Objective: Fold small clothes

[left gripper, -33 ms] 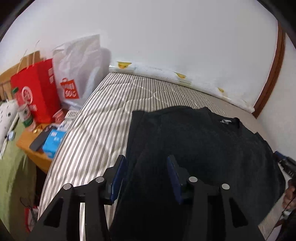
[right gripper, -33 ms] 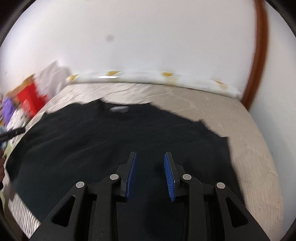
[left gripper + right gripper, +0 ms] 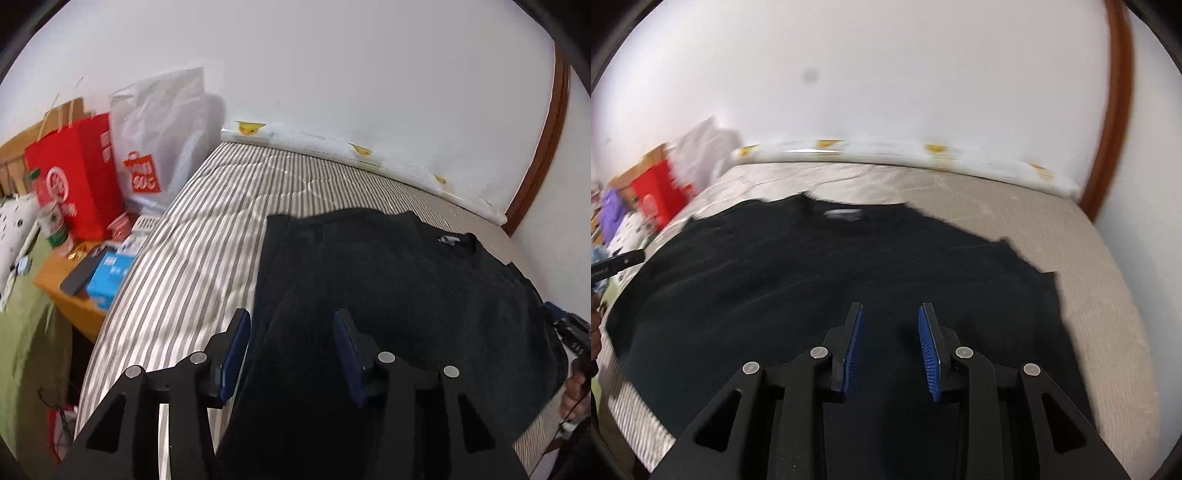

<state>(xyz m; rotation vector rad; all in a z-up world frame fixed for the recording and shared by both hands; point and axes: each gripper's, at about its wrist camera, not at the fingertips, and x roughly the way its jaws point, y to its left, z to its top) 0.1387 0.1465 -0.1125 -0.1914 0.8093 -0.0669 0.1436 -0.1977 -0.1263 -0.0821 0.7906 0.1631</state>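
A black T-shirt (image 3: 406, 288) lies spread flat on the striped bed (image 3: 207, 236), collar and white label toward the wall. It also shows in the right wrist view (image 3: 812, 273). My left gripper (image 3: 291, 332) is open and empty, hovering over the shirt's left edge near the hem. My right gripper (image 3: 891, 325) is open and empty, hovering over the shirt's lower right part. The right gripper's tip also shows at the far right of the left wrist view (image 3: 569, 328), and the left gripper's tip at the left edge of the right wrist view (image 3: 620, 260).
A bedside table (image 3: 70, 295) left of the bed holds a red bag (image 3: 74, 184), a white plastic bag (image 3: 162, 144), a phone and a blue box (image 3: 109, 273). A long white pillow (image 3: 369, 151) lies along the wall. A brown door frame (image 3: 1115, 110) stands at the right.
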